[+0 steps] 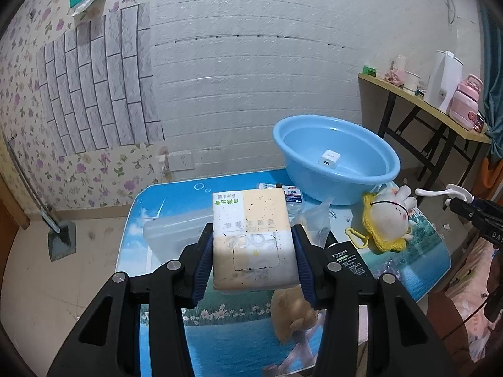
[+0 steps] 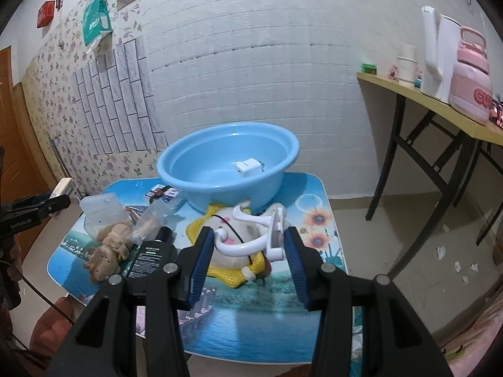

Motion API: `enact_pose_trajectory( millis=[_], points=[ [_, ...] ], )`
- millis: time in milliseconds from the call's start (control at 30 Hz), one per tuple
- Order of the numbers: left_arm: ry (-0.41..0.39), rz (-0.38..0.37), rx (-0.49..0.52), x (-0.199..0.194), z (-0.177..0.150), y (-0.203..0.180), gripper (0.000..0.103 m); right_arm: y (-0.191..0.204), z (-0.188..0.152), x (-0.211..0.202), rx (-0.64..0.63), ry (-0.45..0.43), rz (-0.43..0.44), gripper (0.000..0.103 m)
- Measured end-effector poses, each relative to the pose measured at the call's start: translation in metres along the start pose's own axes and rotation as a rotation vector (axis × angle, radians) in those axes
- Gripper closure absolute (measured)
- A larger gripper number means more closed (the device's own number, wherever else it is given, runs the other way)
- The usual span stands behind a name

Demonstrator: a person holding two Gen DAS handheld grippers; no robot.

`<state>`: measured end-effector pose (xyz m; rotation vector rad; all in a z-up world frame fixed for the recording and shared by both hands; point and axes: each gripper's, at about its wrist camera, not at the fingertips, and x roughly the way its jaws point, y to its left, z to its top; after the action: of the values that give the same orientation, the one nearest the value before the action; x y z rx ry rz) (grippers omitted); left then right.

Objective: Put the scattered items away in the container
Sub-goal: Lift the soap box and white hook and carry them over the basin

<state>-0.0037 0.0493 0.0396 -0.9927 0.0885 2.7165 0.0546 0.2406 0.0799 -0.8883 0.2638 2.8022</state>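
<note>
**Both Grippers Loaded Above the Table**

The left gripper (image 1: 253, 248) fingers clamped a tissue pack (image 1: 251, 235) between them. The right gripper (image 2: 250, 251) fingers gripped a white hook (image 2: 251, 235) — blue basin (image 2: 195, 172) lay beyond both, holding a white charger (image 2: 248, 167).

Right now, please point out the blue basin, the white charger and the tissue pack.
blue basin (image 2: 176, 169), right wrist view, on its near left wall.
white charger (image 2: 248, 167), right wrist view, on the top of its body, inside the basin.
tissue pack (image 1: 253, 235), left wrist view, on the middle of its upper face.
</note>
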Motion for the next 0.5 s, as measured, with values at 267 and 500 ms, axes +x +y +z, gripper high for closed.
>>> enact_pose_trajectory(
  millis=[267,500],
  points=[
    [0.015,0.000,-0.006,0.0050,0.0014,0.0019,0.056,-0.0009,0.0022,0.0048,0.007,0.006,0.007,0.058],
    [0.015,-0.007,-0.002,0.0076,0.0041,0.0012,0.056,0.0001,0.0048,0.0055,0.008,0.003,0.011,0.058]
  ],
)
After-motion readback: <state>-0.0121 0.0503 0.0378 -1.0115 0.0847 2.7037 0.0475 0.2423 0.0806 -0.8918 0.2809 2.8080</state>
